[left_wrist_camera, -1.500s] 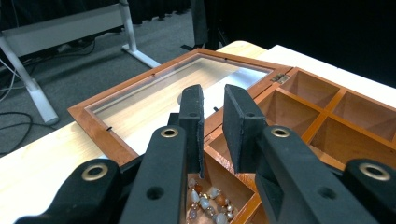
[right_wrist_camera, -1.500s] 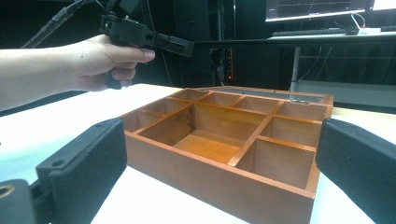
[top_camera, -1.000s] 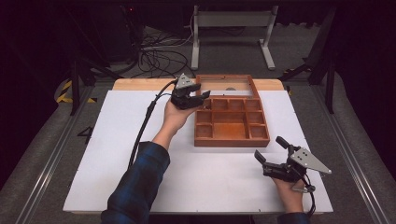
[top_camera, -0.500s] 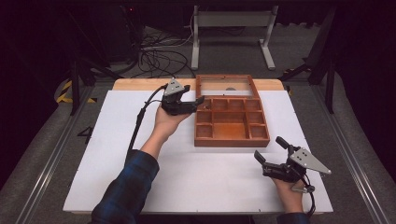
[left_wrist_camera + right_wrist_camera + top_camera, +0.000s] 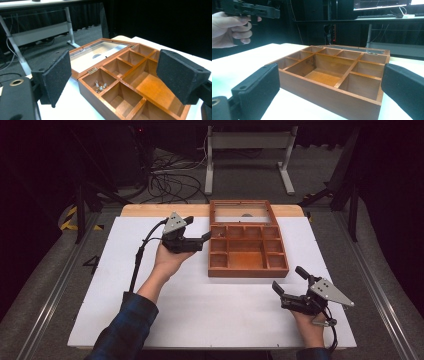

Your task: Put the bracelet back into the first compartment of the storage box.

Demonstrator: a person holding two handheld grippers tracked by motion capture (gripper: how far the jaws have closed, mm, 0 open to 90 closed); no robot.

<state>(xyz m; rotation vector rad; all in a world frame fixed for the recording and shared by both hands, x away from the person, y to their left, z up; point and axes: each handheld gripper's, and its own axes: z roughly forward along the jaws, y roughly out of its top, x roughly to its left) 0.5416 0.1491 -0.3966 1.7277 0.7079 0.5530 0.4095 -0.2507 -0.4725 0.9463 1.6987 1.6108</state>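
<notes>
Small pale items (image 5: 100,86) in the corner compartment of the wooden box (image 5: 130,82), by the hinge, were too small to identify; from the high view they could not be made out at all. The box's near right corner was cut off by the bottom edge in the left gripper view. In the right gripper view the compartment floors along the box's far side were hidden behind the dividers, and the lid (image 5: 354,48) showed just as a thin strip. The left gripper (image 5: 252,11) was cropped by the top edge there. The person's right forearm was cut off at the bottom edge of the high view.
</notes>
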